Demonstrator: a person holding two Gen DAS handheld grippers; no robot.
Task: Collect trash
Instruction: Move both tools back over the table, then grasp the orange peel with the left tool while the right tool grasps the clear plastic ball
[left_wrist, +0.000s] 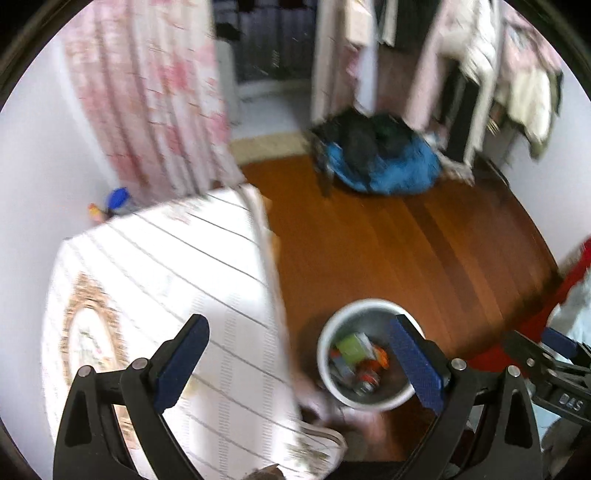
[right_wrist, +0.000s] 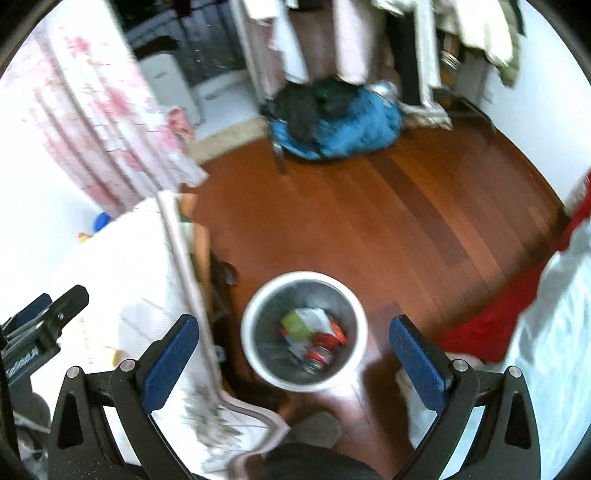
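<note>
Both views show bin (right_wrist: 304, 330); left adds right gripper (left_wrist: 550, 354).

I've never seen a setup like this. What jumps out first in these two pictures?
A round white bin on the reddish wooden floor, holding colourful wrappers and cans. Both grippers frame it with blue-padded jaws spread wide and empty. Farther back lies a blue and black heap of cloth.

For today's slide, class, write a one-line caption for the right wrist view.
Open right gripper poised above a round white-rimmed metal bin of colourful wrappers on a reddish wooden floor.
</note>
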